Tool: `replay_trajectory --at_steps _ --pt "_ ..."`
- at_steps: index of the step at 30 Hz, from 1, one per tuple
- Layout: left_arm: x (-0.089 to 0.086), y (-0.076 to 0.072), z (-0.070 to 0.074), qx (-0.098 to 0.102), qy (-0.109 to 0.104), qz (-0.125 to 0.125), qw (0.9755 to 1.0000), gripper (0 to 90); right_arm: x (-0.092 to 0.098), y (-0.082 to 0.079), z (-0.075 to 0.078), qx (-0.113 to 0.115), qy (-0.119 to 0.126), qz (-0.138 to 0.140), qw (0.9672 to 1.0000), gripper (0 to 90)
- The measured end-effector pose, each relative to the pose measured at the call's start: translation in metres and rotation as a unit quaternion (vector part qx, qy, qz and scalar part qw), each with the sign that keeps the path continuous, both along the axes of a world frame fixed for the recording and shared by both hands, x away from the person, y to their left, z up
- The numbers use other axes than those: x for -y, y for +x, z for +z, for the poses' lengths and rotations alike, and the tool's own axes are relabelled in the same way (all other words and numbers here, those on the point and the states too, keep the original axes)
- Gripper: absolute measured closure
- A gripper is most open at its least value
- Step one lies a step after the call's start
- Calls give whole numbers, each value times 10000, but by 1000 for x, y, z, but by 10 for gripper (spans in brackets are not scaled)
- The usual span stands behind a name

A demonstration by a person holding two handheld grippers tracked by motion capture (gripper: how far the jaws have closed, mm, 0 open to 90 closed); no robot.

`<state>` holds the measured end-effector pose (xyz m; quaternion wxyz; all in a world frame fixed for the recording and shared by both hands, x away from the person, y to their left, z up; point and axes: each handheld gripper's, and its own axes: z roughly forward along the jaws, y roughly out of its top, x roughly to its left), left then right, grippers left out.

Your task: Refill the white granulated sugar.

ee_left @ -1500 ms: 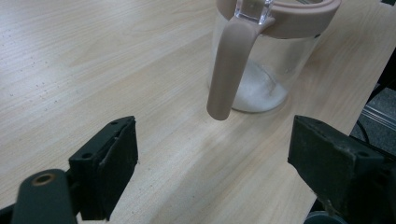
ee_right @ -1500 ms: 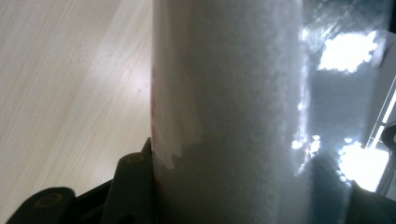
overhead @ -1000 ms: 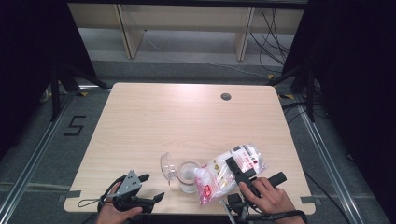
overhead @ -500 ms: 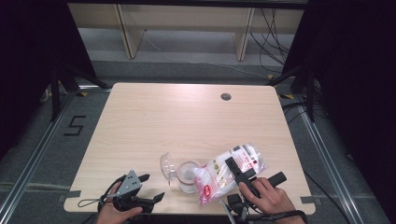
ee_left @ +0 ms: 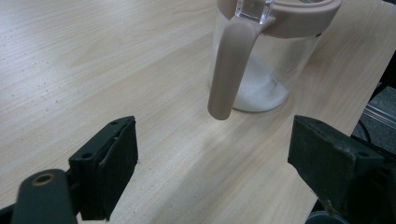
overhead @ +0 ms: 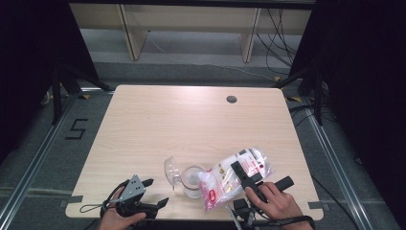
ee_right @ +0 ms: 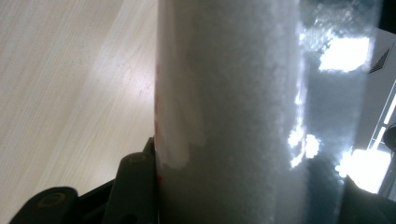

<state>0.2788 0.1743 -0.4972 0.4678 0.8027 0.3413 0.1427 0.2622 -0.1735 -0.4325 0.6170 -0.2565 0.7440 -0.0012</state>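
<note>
One claw (overhead: 245, 176) grips the bag (overhead: 234, 176) tilted over the jar (overhead: 191, 179).

A clear plastic bag (overhead: 235, 177) with red and white print, full of fine white grains, lies tilted at the lower middle of the high view, its lower end over a clear jar (overhead: 193, 181). The jar stands upright with white grains at its bottom, a beige rim and handle, its lid swung open to the left.

The bag (ee_right: 233, 112) of white grains hides the right hand-held gripper's far jaw in its own view; the jug (ee_left: 261, 60) is cut off at the top edge, its lid unseen there
</note>
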Motion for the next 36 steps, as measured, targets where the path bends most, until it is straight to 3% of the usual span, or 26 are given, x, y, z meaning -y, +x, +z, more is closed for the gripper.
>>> replay_trajectory --at_steps 18,31,36 --pt "1 0 0 -22 -68 11 10000 156 1 1 1 -48 12 14 10000 568" --pt "1 0 0 -21 -69 9 10000 156 -1 -1 5 50 -54 131 9999 569" --pt "1 0 0 -15 -68 13 10000 156 -1 -1 4 -1 -3 50 10000 572"
